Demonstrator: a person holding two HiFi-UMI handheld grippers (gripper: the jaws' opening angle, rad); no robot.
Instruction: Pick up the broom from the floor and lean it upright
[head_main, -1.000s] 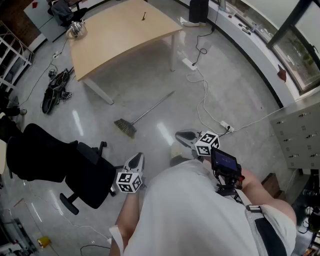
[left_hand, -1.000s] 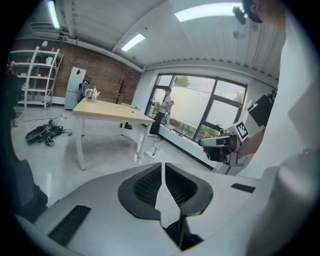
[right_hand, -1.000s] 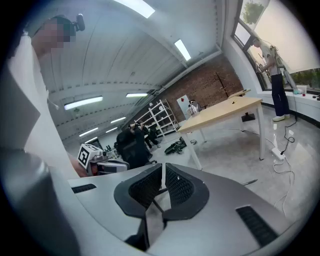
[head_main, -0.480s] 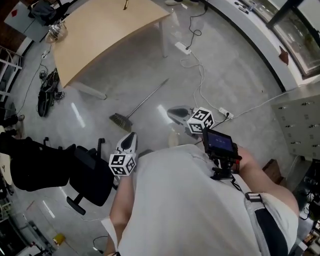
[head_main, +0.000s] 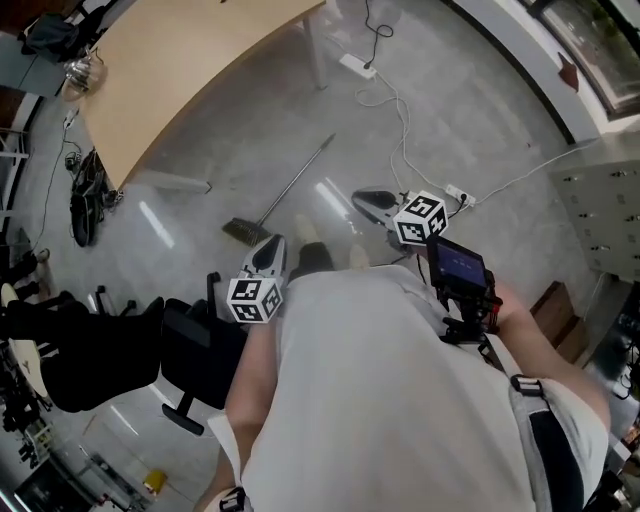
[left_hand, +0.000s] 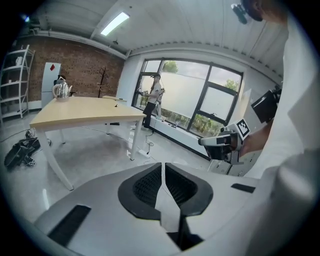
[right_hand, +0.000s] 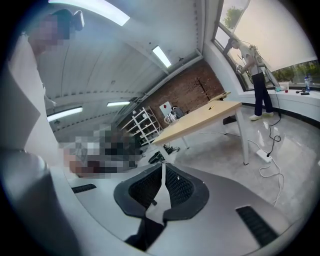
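Plainly, nothing of the task is done yet. In the head view the broom (head_main: 290, 186) is seen lying flat on the grey floor (head_main: 470, 110), its bristle head toward the person and its thin handle running away toward a leg of the wooden table (head_main: 180, 70). It is touched by neither tool.

The left gripper (head_main: 271, 243) is held just short of the bristle head, and in its own view its jaws are shown pressed together with nothing between them. The right gripper (head_main: 360, 197) is held off to the right, apart from the handle, and its jaws are likewise closed on nothing. The broom is caught in neither gripper view; only the table and the room beyond are shown there.

A black office chair (head_main: 200, 350) stands near the bristle head on the left, and a white cable (head_main: 403, 150) lies on the floor to the right of the handle.

The stage is judged to be the approach. Everything is left: the jaws must be opened, the handle gripped, the broom raised and leaned upright against some support.
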